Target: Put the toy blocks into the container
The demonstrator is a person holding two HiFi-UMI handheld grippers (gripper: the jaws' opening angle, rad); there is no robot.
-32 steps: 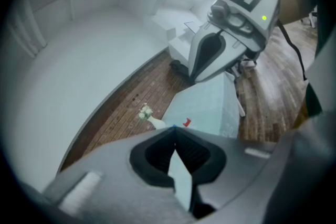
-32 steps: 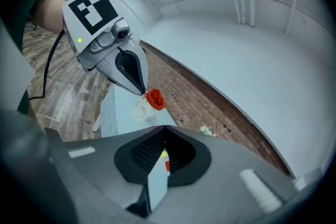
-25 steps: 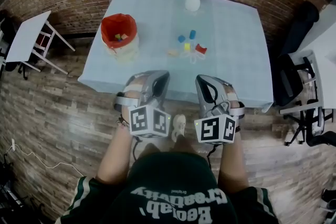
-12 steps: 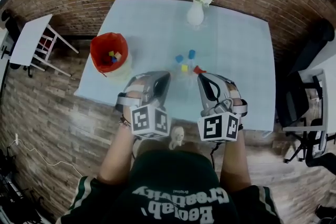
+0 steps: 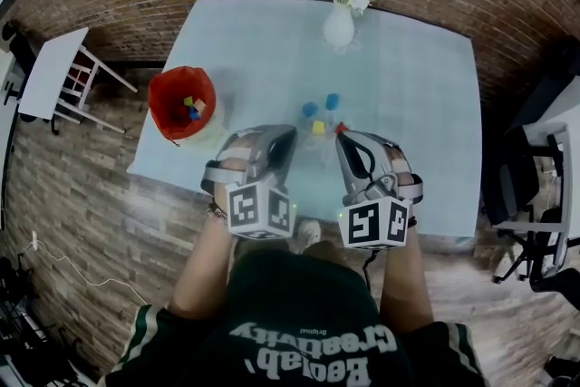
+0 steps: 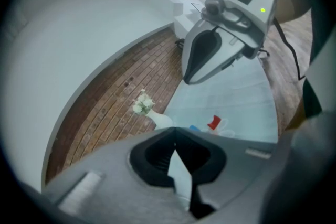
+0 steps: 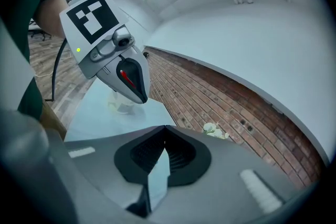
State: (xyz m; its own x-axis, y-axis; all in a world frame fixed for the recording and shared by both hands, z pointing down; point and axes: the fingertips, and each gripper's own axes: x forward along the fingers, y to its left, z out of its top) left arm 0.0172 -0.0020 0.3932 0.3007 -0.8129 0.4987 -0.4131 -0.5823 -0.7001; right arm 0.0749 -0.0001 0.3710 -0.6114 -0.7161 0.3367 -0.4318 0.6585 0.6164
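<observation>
Several small toy blocks lie in the middle of the pale blue table (image 5: 408, 104): two blue blocks (image 5: 310, 109) (image 5: 332, 101), a yellow block (image 5: 318, 128) and a red block (image 5: 341, 129). The red container (image 5: 181, 101) stands at the table's left edge with a few blocks inside. My left gripper (image 5: 288, 133) is shut and empty, just left of the yellow block. My right gripper (image 5: 343, 139) is shut and empty, its tip beside the red block. In the left gripper view the shut jaws (image 6: 175, 131) point at the red block (image 6: 214, 122). The right gripper view's jaws (image 7: 165, 128) hold nothing.
A white vase with flowers (image 5: 339, 23) stands at the table's far edge, before a brick wall. A small white side table (image 5: 50, 72) is at the left and dark chairs (image 5: 535, 195) at the right. The person stands at the near table edge.
Both grippers have moved forward from in front of the table to over its near part, close to the blocks. Their jaws stayed shut.
</observation>
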